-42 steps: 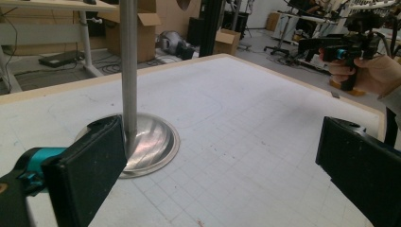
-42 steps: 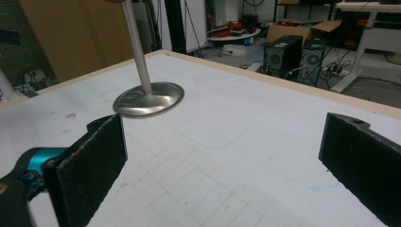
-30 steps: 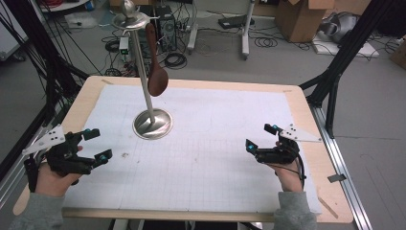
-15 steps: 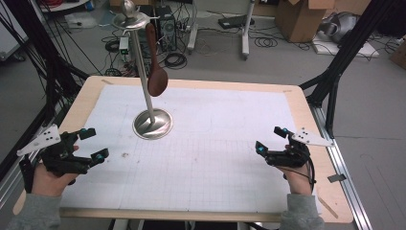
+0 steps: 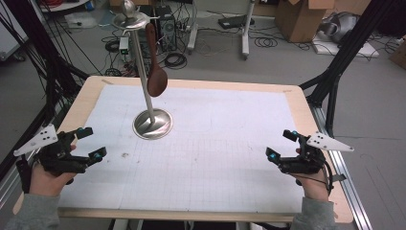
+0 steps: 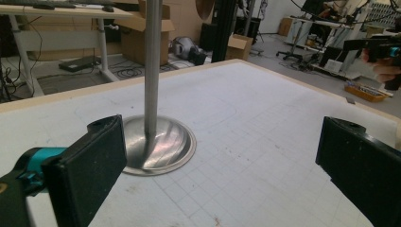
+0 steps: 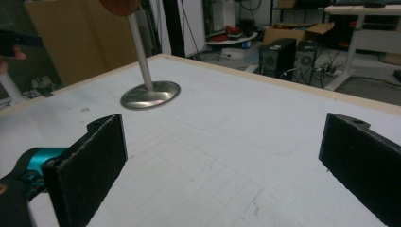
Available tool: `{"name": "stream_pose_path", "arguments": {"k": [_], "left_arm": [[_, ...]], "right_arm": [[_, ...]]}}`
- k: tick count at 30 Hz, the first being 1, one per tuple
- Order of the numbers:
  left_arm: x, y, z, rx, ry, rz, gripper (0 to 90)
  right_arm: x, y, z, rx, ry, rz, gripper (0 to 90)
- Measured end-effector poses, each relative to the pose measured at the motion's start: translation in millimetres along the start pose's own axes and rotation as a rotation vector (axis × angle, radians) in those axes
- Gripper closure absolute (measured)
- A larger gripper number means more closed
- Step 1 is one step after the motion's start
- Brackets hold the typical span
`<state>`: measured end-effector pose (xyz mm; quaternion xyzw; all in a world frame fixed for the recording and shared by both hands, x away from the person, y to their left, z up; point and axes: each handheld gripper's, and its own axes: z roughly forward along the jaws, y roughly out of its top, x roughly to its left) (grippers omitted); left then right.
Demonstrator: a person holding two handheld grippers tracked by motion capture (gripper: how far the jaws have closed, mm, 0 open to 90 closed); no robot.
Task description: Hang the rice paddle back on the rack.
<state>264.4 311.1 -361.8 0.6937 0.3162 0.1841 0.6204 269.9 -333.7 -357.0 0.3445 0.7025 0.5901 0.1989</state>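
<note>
A tall metal stand rises from a round steel base on the left half of the table. A brown wooden spoon hangs from the stand's top, bowl down. My left gripper rests near the table's left edge, open, nothing between its jaws; the stand's base and pole lie just ahead of it. My right gripper sits open near the right edge, also empty. Far ahead of it stands the steel base with the spoon's bowl at the top edge.
A white gridded mat covers the wooden table. A small dark speck lies on the mat beside my left gripper. Beyond the table's far edge the floor holds cables, cardboard boxes and desk legs.
Both grippers have drawn outward and toward the near edge: the left further left, the right further right. The stand and spoon have not moved.
</note>
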Motion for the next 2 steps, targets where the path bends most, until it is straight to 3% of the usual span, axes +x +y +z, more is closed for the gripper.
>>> {"name": "stream_pose_path", "arguments": {"k": [2], "left_arm": [[-0.4,-0.1,0.4,0.002,-0.002,0.001,3.1]], "right_arm": [[0.6,2.3,-2.9,-0.019,0.014,0.003,0.6]]}}
